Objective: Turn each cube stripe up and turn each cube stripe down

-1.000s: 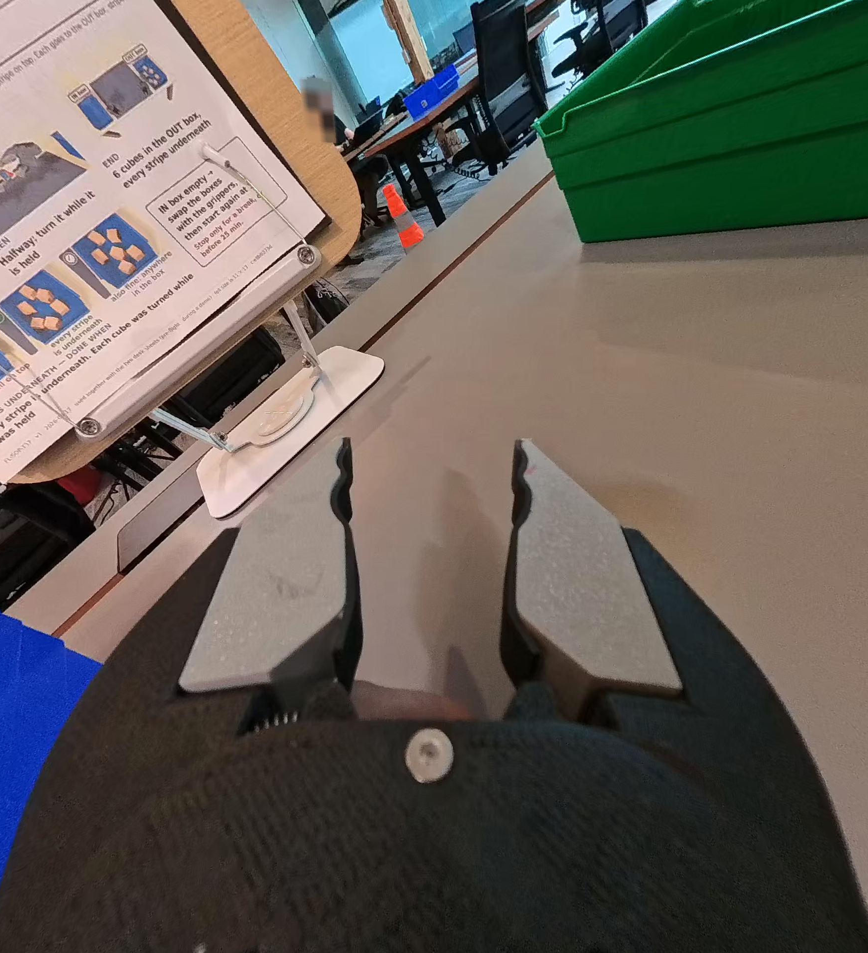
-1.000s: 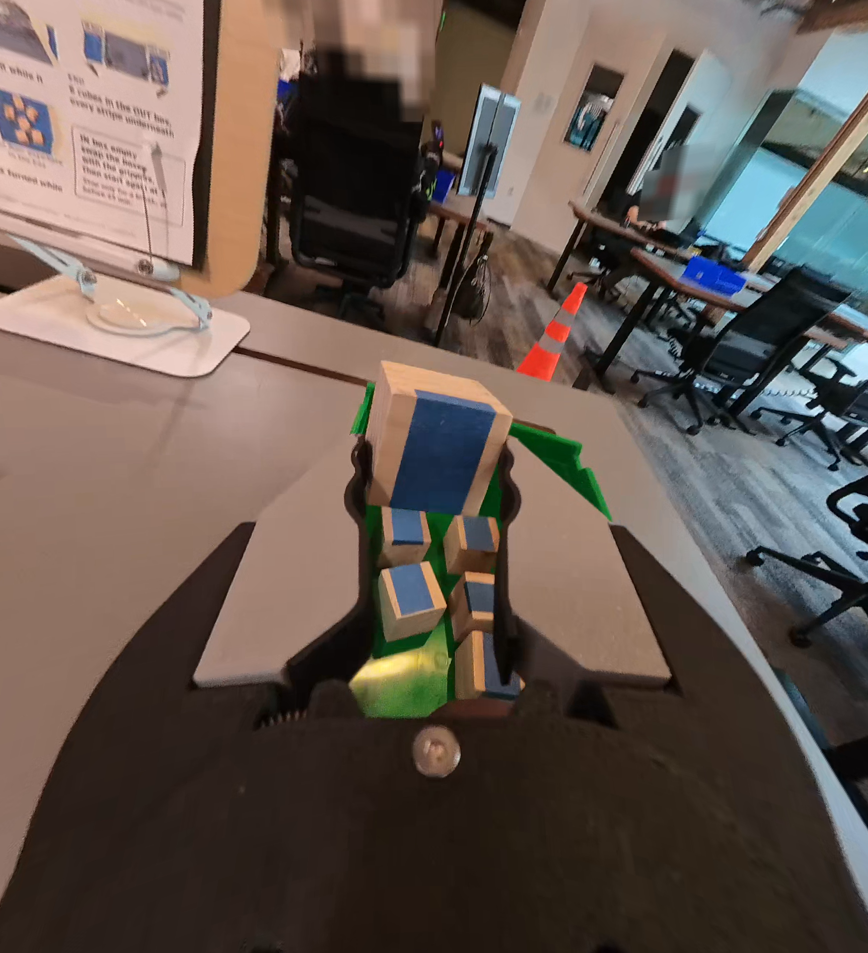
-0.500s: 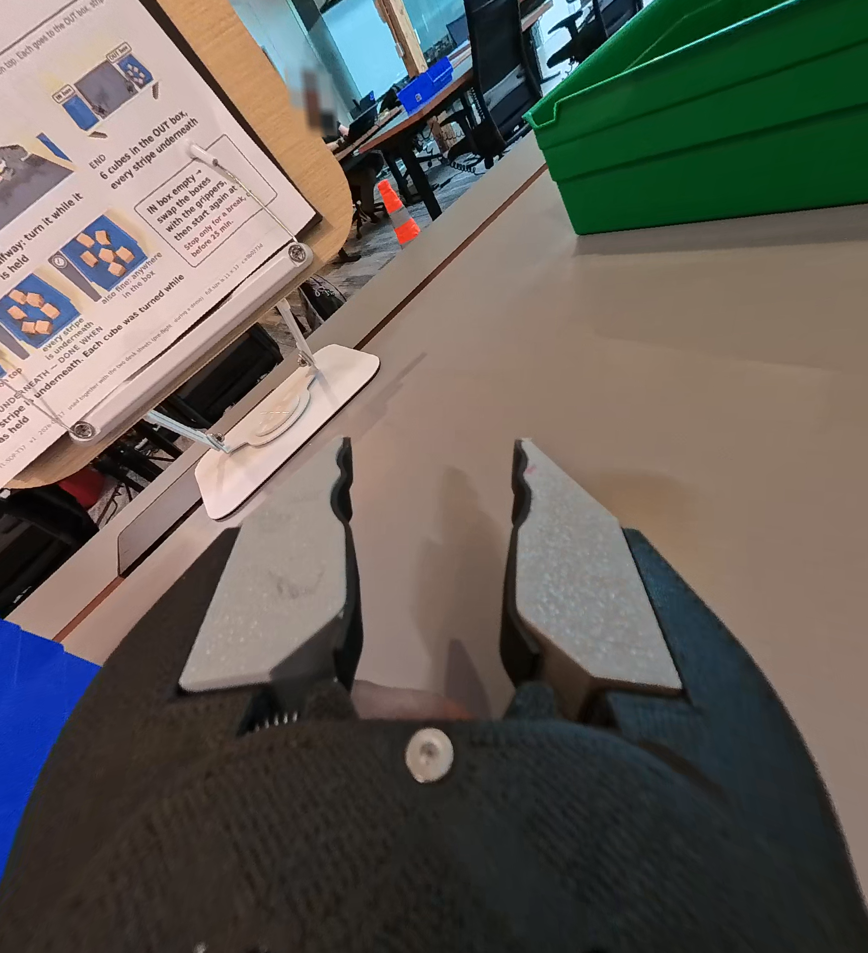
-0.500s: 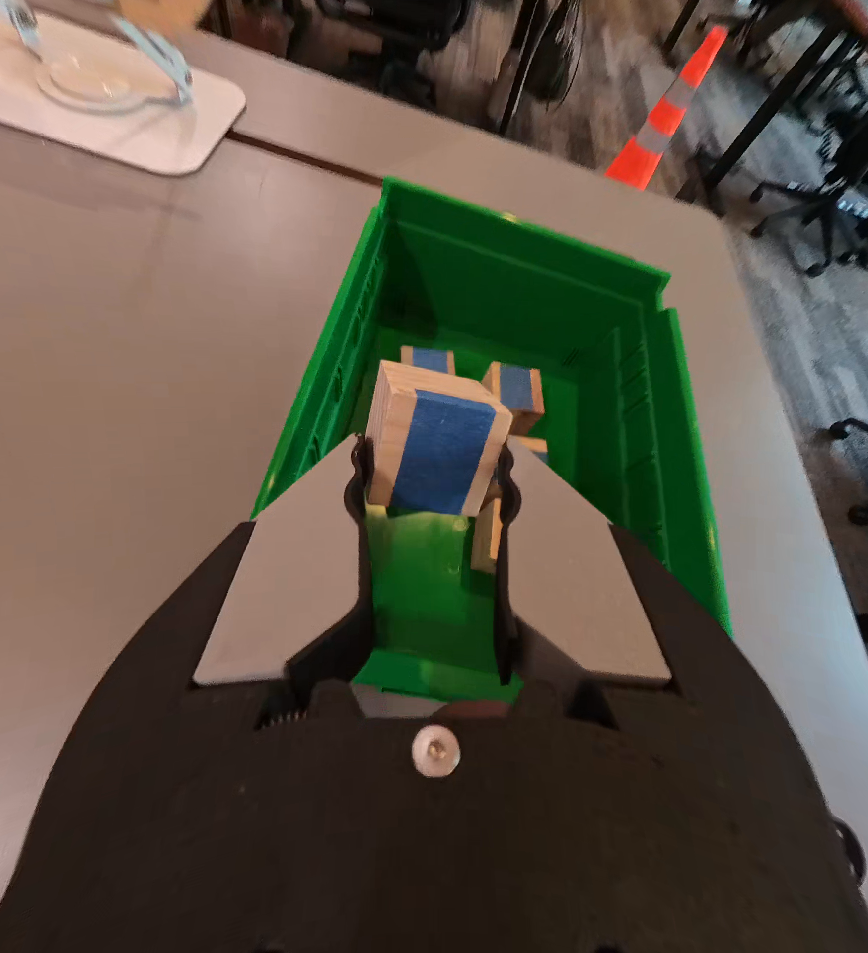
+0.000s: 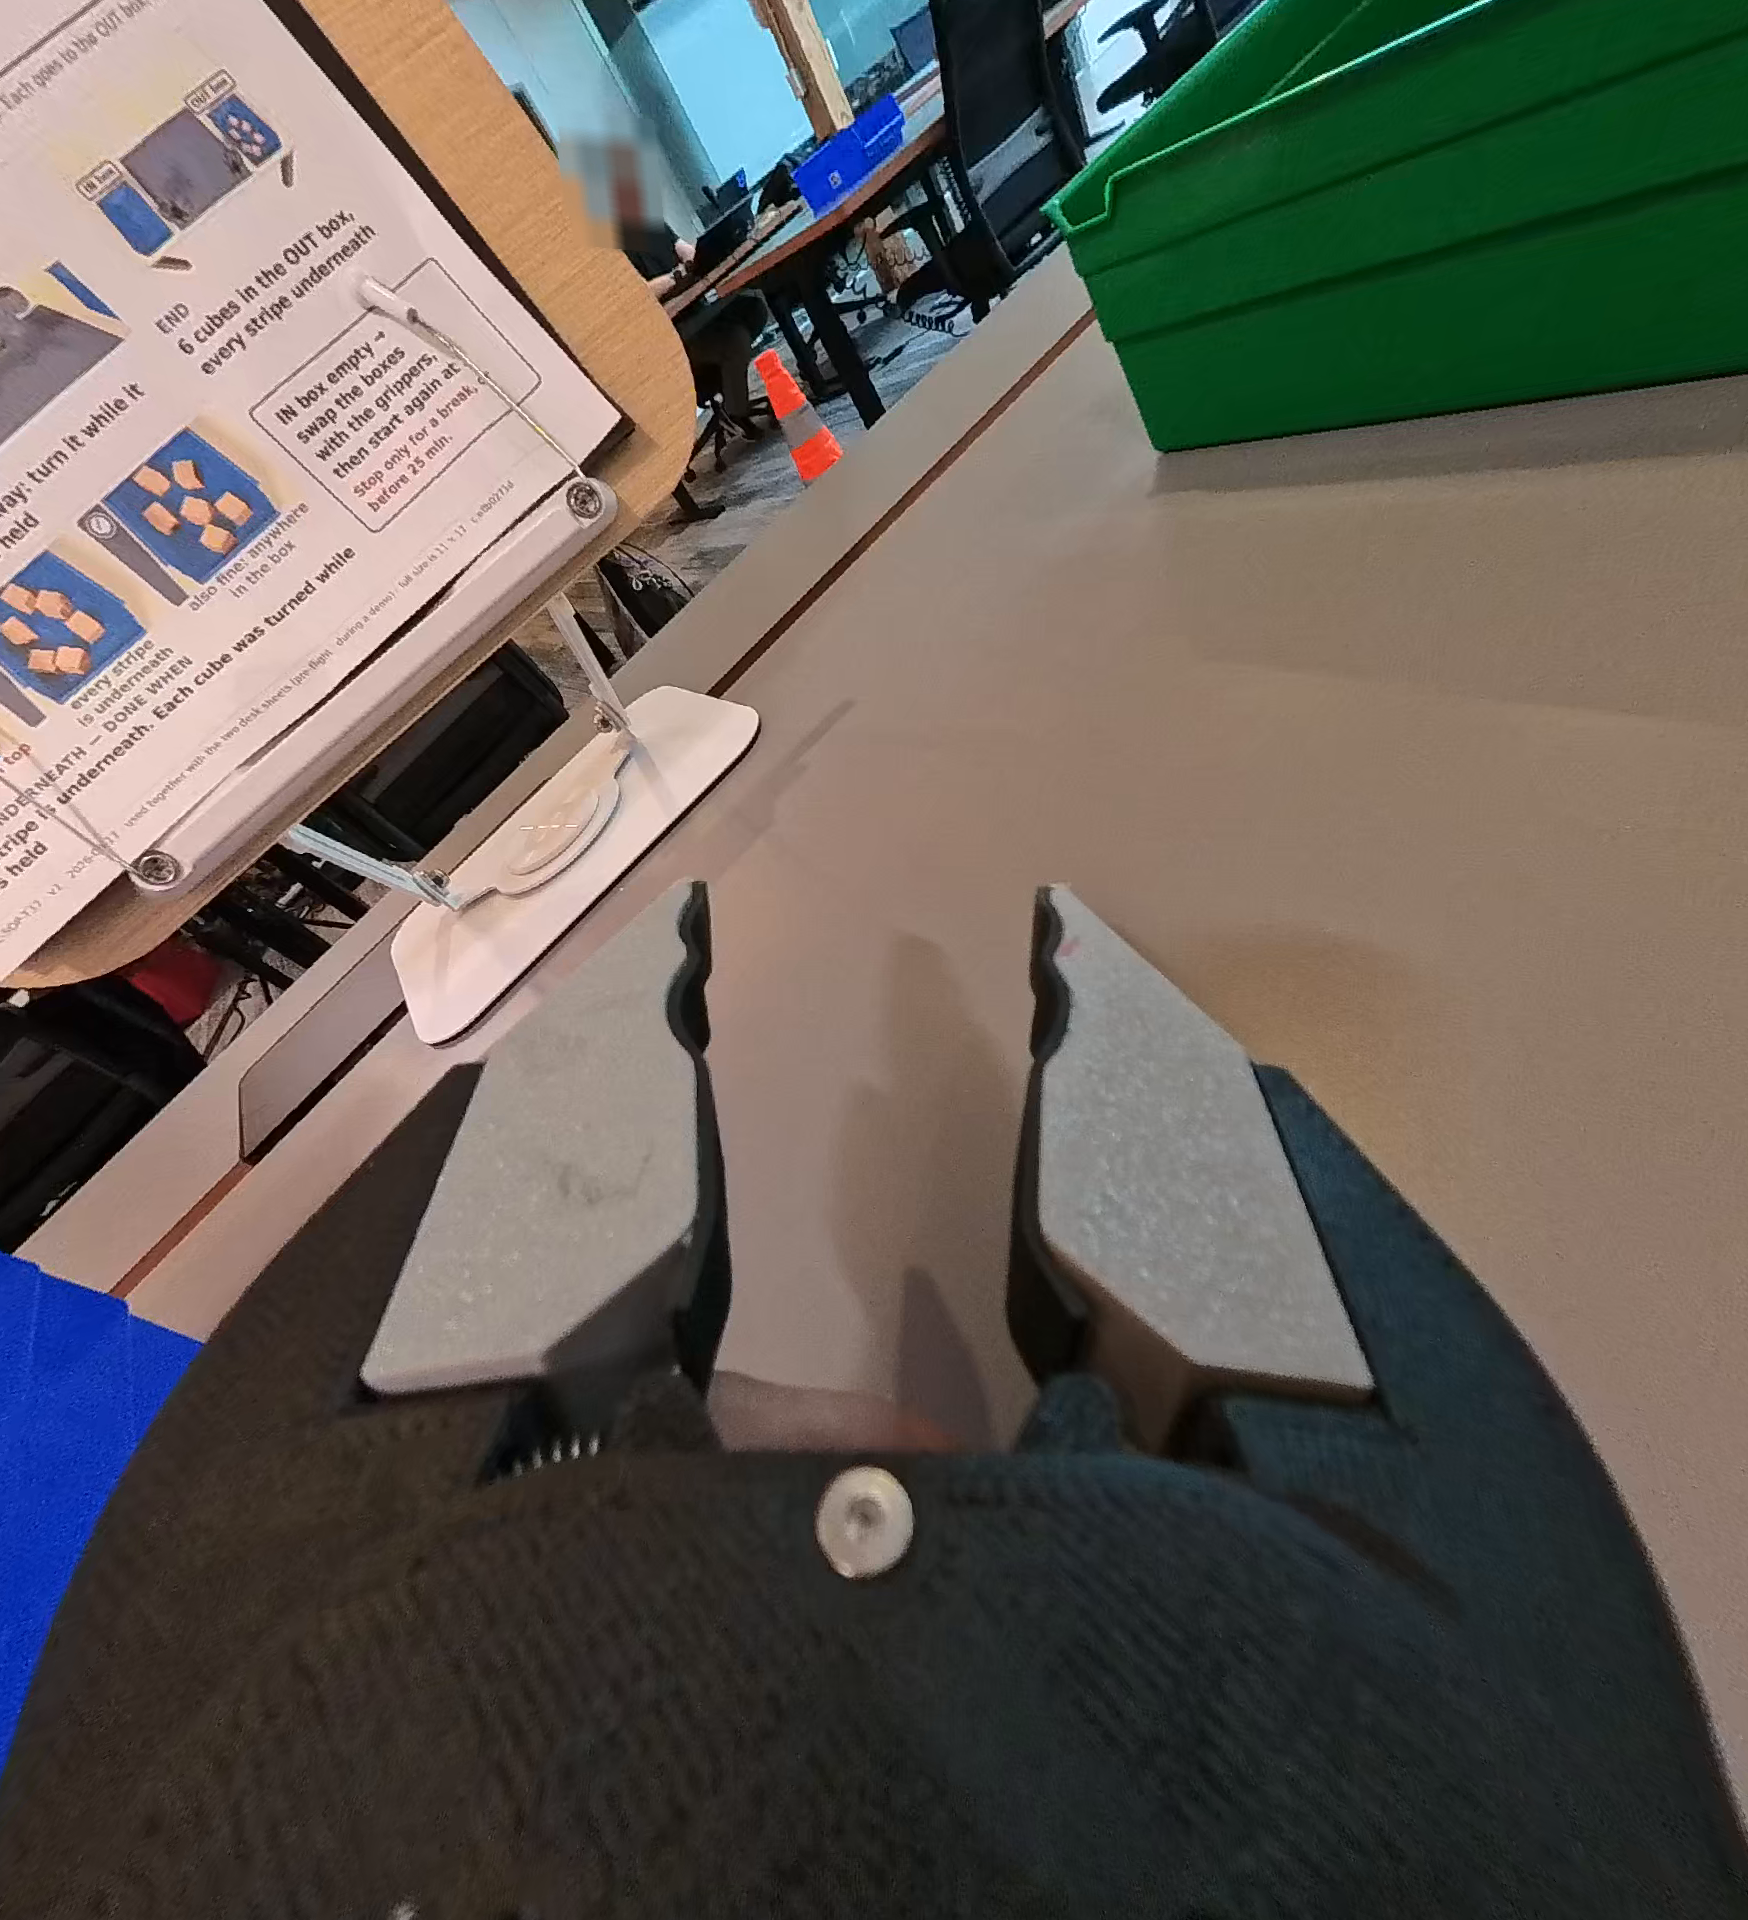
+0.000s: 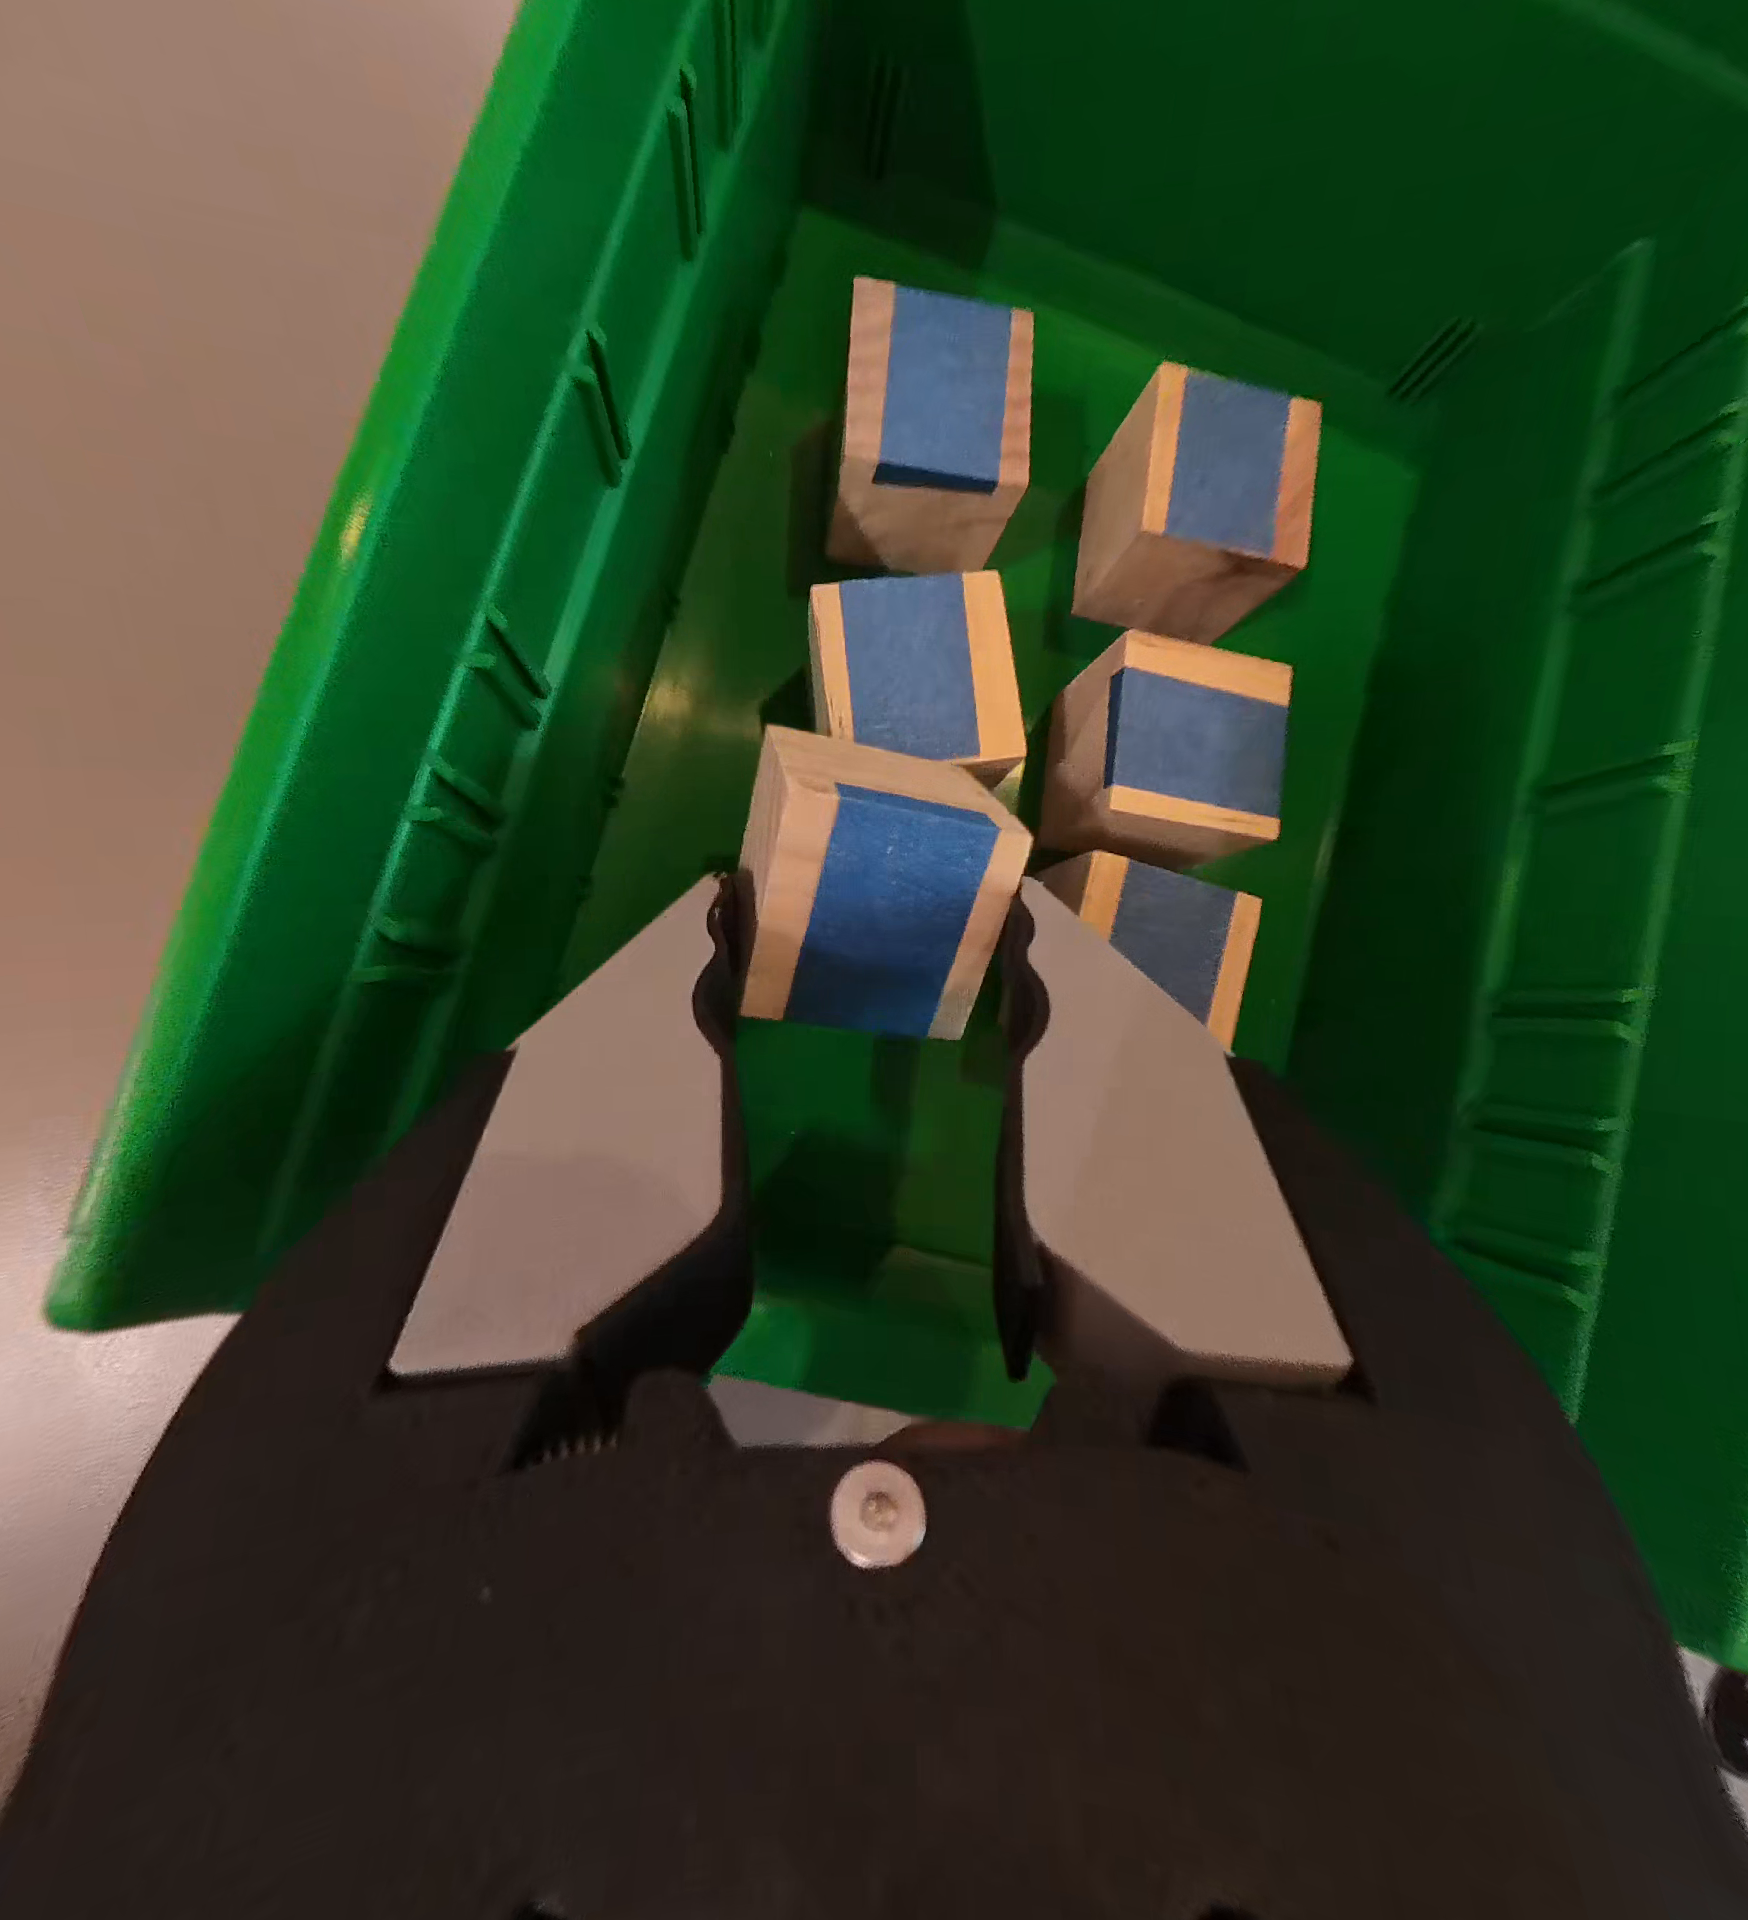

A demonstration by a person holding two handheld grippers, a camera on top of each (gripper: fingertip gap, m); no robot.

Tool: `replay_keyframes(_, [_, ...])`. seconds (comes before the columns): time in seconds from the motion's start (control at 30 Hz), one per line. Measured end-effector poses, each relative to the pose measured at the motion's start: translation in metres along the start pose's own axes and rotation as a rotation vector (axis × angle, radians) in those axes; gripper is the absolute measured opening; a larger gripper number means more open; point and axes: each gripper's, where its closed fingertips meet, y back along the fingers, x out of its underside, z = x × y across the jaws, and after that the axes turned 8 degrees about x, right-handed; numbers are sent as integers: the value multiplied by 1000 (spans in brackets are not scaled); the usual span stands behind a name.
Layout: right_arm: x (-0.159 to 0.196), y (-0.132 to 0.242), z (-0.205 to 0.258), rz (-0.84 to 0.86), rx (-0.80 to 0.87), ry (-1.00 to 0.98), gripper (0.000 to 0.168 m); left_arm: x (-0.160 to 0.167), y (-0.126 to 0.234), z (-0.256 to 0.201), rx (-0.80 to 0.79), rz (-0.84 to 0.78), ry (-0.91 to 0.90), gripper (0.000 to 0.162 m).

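My left gripper (image 5: 870,935), the black one with flat grey finger plates, is just hanging low and nearly level, pointing forward. Its jaws stand parted with nothing between them, and the wavy black pads (image 5: 693,966) on the inner edges are bare. My right gripper (image 6: 875,914), same black body and grey plates, is tipped steeply downward. Its jaws are pinched in from both sides at the tips, clamping something between the pads.

nearest cube (image 6: 1176,940) half hidden behind right tongs (image 6: 870,925), green bin (image 5: 1472,239) cut off top-right, blue bin (image 5: 8,1455) cut off left
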Motion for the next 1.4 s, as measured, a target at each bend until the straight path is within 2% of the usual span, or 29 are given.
replay_keyframes(0.27, [13,-4,-1,71,-20,9,47,0,1,1,-1,-2,4,60])
replay_keyframes(0.6, [12,-12,3,77,-38,12,46,1,0,0,1,3,5,60])
replay_keyframes(0.73, [28,-27,3,162,-29,42,45,3,-1,-1,6,11,-5,60])
replay_keyframes(0.93, [19,-20,5,115,-25,62,45,1,0,0,1,4,-1,60])
replay_keyframes(1.03, [19,-19,-2,115,6,54,51,1,0,0,3,6,-3,60])
replay_keyframes(1.23, [-6,7,-6,-33,-11,-16,60,0,1,1,1,1,3,60])
replay_keyframes(1.4, [-43,55,6,-260,-93,-61,62,1,0,0,1,6,-2,60])
